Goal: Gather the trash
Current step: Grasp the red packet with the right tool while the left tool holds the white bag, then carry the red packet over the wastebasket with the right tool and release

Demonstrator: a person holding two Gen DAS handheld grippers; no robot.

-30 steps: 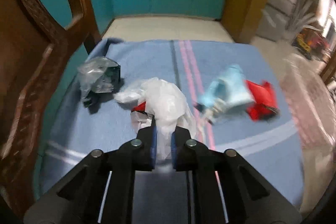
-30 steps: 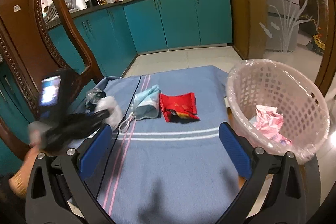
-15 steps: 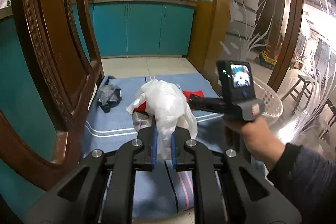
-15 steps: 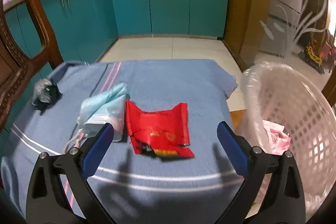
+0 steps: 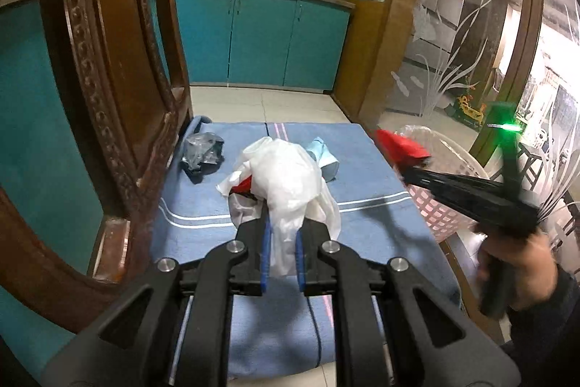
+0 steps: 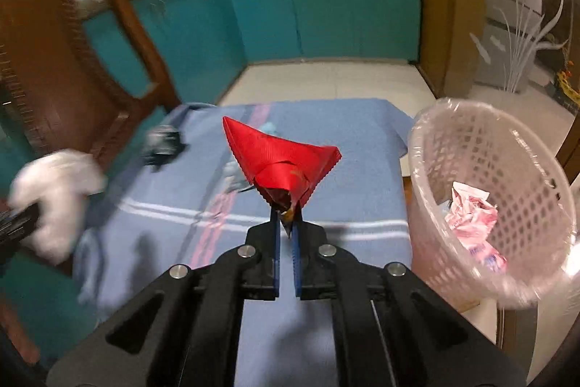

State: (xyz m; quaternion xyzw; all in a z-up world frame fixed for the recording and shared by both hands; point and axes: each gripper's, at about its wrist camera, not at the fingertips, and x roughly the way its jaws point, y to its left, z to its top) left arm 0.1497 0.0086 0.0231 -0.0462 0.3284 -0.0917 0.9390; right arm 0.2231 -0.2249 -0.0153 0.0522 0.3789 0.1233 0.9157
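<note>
The red wrapper (image 6: 281,164) is pinched by one narrow end in the right tongs (image 6: 285,227). Its long way runs from the tongs up and away, and it fans out wide at the far end, with one sharp corner pointing up to the left. The right tongs have just been closing, and now they squeeze the wrapper tight. The wrapper hangs in the air above the blue cloth (image 6: 348,147) on the tabletop, just to the left of the pink basket (image 6: 507,169). Some pink crumpled trash (image 6: 471,209) lies inside the basket.

The left tongs (image 5: 282,234) are nearly closed and grip a white plastic bag (image 5: 286,176). The bag stands up from the tongs, its long way pointing up and away, and something red peeks out on its left side. It is lifted off the cloth.

On the cloth lie a grey crumpled bag (image 5: 201,153) near the wooden chair (image 5: 108,68), and a light blue face mask (image 5: 324,158) behind the white bag. A hand (image 5: 514,263) holds the right tongs.
</note>
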